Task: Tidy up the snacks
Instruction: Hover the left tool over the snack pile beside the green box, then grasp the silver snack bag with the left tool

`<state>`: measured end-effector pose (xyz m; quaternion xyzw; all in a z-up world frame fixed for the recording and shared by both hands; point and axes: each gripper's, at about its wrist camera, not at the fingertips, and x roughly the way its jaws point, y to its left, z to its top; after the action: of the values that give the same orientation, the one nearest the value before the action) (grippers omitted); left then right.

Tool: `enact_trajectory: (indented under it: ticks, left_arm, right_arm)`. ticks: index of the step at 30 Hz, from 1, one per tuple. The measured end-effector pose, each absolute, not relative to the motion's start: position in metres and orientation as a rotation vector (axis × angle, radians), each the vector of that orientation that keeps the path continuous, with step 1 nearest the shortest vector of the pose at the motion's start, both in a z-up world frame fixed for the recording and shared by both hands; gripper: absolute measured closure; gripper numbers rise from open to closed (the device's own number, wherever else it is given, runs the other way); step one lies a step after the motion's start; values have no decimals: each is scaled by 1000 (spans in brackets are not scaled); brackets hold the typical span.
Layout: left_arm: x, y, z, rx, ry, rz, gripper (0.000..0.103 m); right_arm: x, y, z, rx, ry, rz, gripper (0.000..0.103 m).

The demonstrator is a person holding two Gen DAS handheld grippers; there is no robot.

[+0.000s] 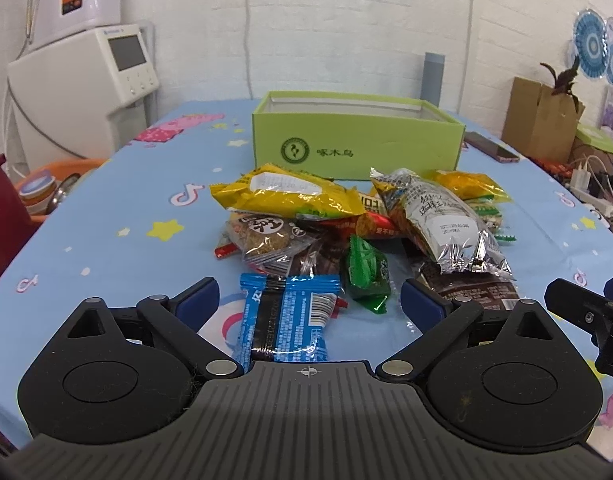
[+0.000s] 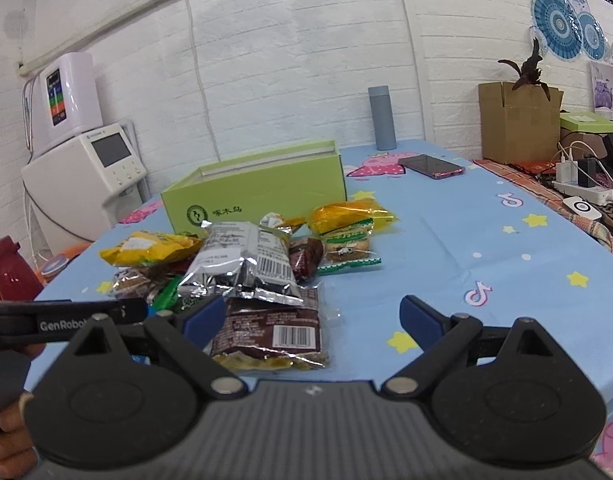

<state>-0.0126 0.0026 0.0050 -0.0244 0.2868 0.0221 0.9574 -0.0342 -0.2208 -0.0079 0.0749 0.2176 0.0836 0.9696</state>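
Snack pile [image 1: 346, 224] is lying on tabletop [image 1: 118, 200] before green box [image 1: 358, 140] | left hand-held gripper [image 1: 309, 300] and right hand-held gripper [image 2: 312, 316] are standing apart, holding nothing | blue packet [image 1: 286, 320] is judged light, crinkly, slippery, contents crushable; grip mid-body, gently.

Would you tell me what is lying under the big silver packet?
The silver packet rests on a brown barcoded packet, a small dark-brown one and a green one. Anything beneath its middle is covered.
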Motion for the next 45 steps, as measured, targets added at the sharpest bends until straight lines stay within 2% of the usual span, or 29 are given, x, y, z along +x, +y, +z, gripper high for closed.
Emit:
enact_trajectory:
  ticks: [13,23,31,45]
  left_arm:
    - [-9,7,3,-41,583,57,11]
    - [11,13,0,-71,635,11,17]
    - [1,18,12,-79,619,-17,16]
    - [24,-24,23,-50,655,-212,16]
  right_arm:
    - [-23,-205,-21,114,495,237,9]
    - [-1,-187,-34,73,557,278,9]
    - [18,-182,-44,66,591,268,9]
    - [25,-207,-41,98,634,340,9]
